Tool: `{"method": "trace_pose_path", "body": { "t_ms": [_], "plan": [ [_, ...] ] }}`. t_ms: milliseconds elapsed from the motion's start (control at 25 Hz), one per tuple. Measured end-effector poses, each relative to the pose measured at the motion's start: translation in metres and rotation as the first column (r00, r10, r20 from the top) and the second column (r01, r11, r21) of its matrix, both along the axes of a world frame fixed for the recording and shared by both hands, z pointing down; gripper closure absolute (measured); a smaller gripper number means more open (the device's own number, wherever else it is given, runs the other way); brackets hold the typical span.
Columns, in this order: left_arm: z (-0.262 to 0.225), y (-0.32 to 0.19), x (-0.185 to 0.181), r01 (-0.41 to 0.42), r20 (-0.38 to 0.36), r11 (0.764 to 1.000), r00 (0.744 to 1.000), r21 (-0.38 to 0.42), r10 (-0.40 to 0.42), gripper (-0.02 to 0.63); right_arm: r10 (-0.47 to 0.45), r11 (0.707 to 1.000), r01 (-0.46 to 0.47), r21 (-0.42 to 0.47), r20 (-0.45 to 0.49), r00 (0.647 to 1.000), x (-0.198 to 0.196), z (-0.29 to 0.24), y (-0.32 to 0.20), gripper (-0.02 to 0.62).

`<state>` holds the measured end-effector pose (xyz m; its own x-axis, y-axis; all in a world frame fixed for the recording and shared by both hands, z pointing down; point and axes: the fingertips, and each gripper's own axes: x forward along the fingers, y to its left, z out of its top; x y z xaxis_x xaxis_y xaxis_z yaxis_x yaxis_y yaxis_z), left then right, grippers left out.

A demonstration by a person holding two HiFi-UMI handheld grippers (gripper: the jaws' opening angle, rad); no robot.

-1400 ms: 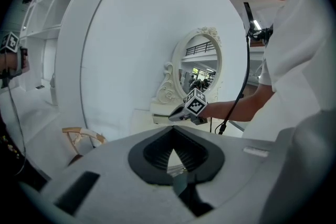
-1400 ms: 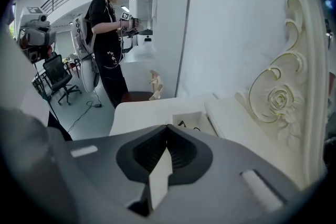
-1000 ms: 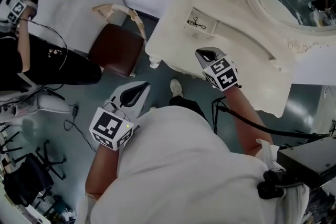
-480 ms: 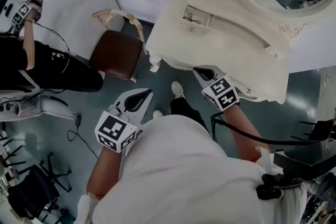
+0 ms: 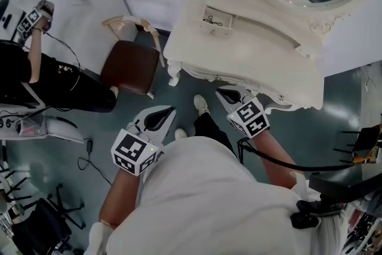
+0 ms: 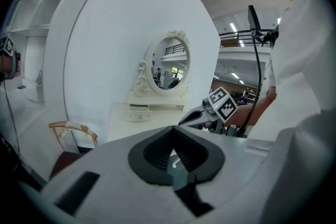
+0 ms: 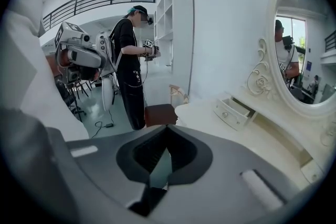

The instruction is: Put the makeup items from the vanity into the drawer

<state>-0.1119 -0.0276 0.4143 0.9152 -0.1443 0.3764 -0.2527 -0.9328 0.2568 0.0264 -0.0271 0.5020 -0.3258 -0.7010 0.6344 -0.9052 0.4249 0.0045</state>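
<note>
In the head view, the left forearm (image 5: 117,193) and right forearm (image 5: 277,151) are held bent and forward before the body. The left gripper (image 5: 160,117) is pointed toward 1 o'clock over the floor (image 5: 89,122), its jaws pressed together on nothing. The right gripper (image 5: 231,95) is aimed toward 11 o'clock, just short of the front edge of the vanity (image 5: 256,63), its jaws likewise closed and empty. The drawer (image 5: 227,16) stands open on the vanity top at 12 o'clock, and a small dark item (image 5: 212,21) of unclear kind is seen lying in it.

In the left gripper view, the closed jaws are faced toward the vanity, with the drawer at 11 o'clock.

In the right gripper view, the shut jaws are directed at the floor beside the vanity. The open drawer is seen at 2 o'clock, and its contents cannot be made out.
</note>
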Motion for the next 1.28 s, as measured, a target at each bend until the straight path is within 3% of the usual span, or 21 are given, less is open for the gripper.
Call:
{"method": "trace_pose_path", "body": {
  "t_ms": [560, 1280],
  "plan": [
    [0.003, 0.019, -0.016, -0.011, -0.008, 1.000, 1.000, 0.006, 0.011, 0.604, -0.026, 0.999, 0.026, 0.029, 0.009, 1.000, -0.032, -0.008, 0.024, 0.595],
    [0.001, 0.027, -0.010, -0.055, -0.003, 0.998, 0.998, 0.017, 0.055, 0.604, -0.010, 0.998, 0.010, 0.055, 0.003, 1.000, -0.033, -0.020, 0.033, 0.595]
  ]
}}
